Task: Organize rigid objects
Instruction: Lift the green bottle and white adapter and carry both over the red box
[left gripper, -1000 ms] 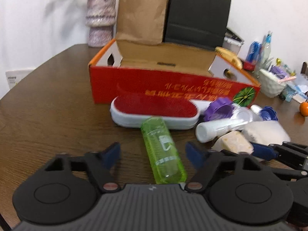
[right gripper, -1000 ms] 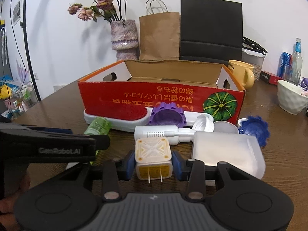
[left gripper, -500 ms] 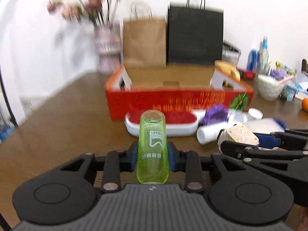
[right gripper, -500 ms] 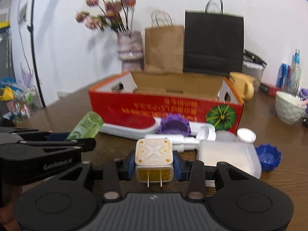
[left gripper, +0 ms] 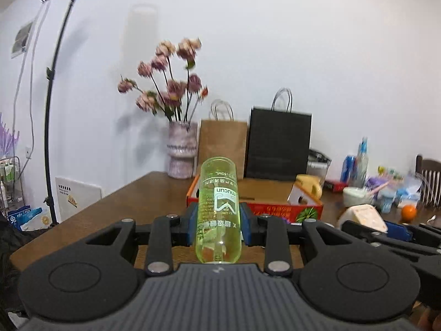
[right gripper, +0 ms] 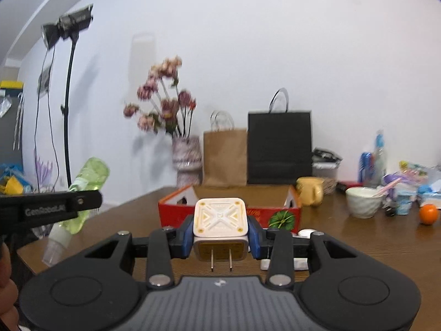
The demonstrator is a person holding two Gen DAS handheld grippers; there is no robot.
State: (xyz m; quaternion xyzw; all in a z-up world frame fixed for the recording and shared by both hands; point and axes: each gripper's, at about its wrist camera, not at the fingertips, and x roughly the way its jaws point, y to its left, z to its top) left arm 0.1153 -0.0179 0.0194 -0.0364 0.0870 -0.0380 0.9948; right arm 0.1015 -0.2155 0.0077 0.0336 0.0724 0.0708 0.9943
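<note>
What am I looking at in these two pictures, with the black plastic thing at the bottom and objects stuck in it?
There is no robot here: a person carries a hand-held gripper in each hand, each with a wide-angle camera looking forward along its two fingers. One picture comes from the left hand-held gripper, which is clamped on a clear green bottle. The other comes from the right hand-held gripper, clamped on a white plug adapter with its prongs pointing back at the camera. Both are lifted above a wooden table. Ahead lies an open red cardboard box. Farther back are a yellow mug, a white bowl, an orange, two paper bags and a vase of flowers.
</note>
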